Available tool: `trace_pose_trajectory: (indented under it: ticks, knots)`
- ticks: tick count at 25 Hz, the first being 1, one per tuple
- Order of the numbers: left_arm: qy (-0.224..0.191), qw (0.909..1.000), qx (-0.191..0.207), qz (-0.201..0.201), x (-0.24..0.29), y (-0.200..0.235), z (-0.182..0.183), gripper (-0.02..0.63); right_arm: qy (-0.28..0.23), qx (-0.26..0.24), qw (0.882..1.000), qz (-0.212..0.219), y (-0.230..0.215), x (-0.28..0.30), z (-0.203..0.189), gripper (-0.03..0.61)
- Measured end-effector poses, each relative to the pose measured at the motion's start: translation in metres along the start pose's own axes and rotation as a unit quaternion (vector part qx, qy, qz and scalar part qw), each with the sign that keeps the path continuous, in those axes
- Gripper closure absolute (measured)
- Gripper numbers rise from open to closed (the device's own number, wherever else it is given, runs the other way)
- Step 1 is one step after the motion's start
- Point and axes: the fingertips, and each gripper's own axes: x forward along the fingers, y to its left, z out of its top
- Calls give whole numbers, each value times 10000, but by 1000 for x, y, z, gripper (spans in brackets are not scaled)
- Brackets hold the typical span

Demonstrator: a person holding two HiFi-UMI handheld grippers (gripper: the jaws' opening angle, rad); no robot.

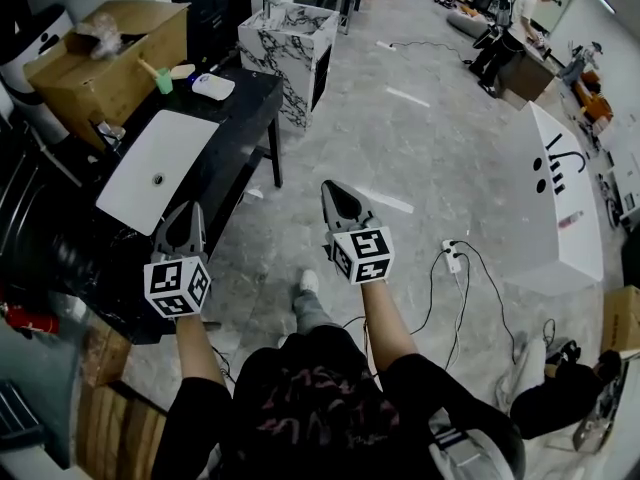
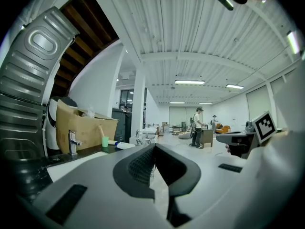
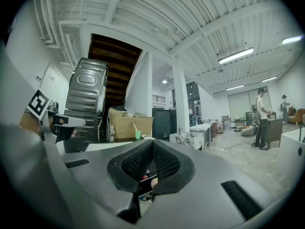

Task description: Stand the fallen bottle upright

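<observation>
A person stood at the near end of a black tabletop (image 1: 245,118) with a gripper in each hand, both held out almost level. The left gripper (image 1: 188,208) hung over the tabletop's near edge, just short of a white sink basin (image 1: 175,143), with its fingers pressed together and nothing between them. The right gripper (image 1: 334,188) was over the grey floor (image 1: 420,138), to the right of the tabletop, and its fingers also met at the tips and held nothing.

What looked like the fallen bottle (image 1: 212,87), a white container with a blue mark, lay on its side at the far end of the tabletop. It was just right of a green cup (image 1: 164,80) and well apart from both grippers. A cardboard box (image 1: 100,63) stood at the far left of the tabletop, and a chrome faucet (image 2: 72,142) rose beside the basin. A marble-patterned cabinet (image 1: 290,38) stood just past the tabletop's far end.

To the right, a long white counter (image 1: 545,218) ran away from the camera, with a power strip (image 1: 452,258) and its cables on the floor near it. Another person (image 1: 515,28) worked at a desk far across the room
</observation>
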Motion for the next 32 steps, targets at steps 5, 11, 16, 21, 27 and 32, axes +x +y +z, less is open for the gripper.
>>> trace_pose_trajectory:
  ticks: [5,11,16,21,27,32]
  knots:
    - [42,10000,-11,79,29,10,-1,600,27,-59,10000,55,-14,32,-2,565]
    - [181,9996,-79,179,78,29,-10,598,158,-30,9996,216,-33,84,-13,565]
    - [315,9990,-142,298,131,42,-14,600,253,18,9992,324,-63,136,-19,565]
    - [406,9979,-139,487,183,50,-6,598,339,31,9981,508,-94,186,-16,565]
    - [471,9964,-80,694,231,51,4,598,369,187,9966,712,-130,233,-14,565]
    - [577,9952,6,791,252,50,9,598,390,336,9954,814,-146,256,-9,565]
